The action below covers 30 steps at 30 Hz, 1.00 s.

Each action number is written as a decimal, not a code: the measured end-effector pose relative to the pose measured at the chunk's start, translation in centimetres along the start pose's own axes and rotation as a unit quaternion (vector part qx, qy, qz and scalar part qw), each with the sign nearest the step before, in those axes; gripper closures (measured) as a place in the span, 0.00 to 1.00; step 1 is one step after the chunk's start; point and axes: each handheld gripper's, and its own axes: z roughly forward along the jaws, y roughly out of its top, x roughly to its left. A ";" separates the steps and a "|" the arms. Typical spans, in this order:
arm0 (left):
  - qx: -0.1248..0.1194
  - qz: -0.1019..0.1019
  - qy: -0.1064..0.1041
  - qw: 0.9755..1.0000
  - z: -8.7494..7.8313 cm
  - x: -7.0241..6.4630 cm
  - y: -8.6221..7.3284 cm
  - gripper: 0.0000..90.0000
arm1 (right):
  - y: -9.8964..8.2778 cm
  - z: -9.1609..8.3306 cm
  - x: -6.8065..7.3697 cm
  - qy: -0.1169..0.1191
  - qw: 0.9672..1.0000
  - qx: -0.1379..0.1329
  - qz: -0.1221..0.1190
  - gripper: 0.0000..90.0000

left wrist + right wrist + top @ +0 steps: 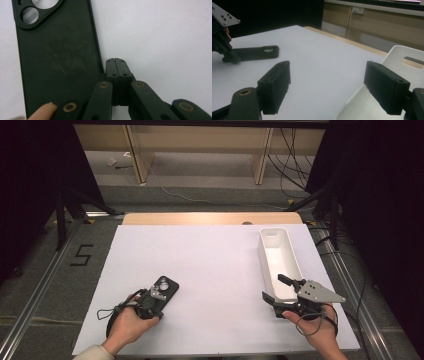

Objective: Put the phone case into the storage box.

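While the left gripper [115,65] rested closed beside the phone case [60,60], the right gripper [327,87] gaped over the white bin [278,262], suggesting the case needed grasping next.

A lab recording bay: black curtains [30,195], metal floor rails [35,290], loose cables [290,165], white-topped table [210,265].
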 end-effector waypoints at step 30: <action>-0.040 0.010 0.003 0.999 -1.5 0.4 0.5 0.86 | 0.0 0.0 0.0 -0.002 1.000 0.001 0.000 0.25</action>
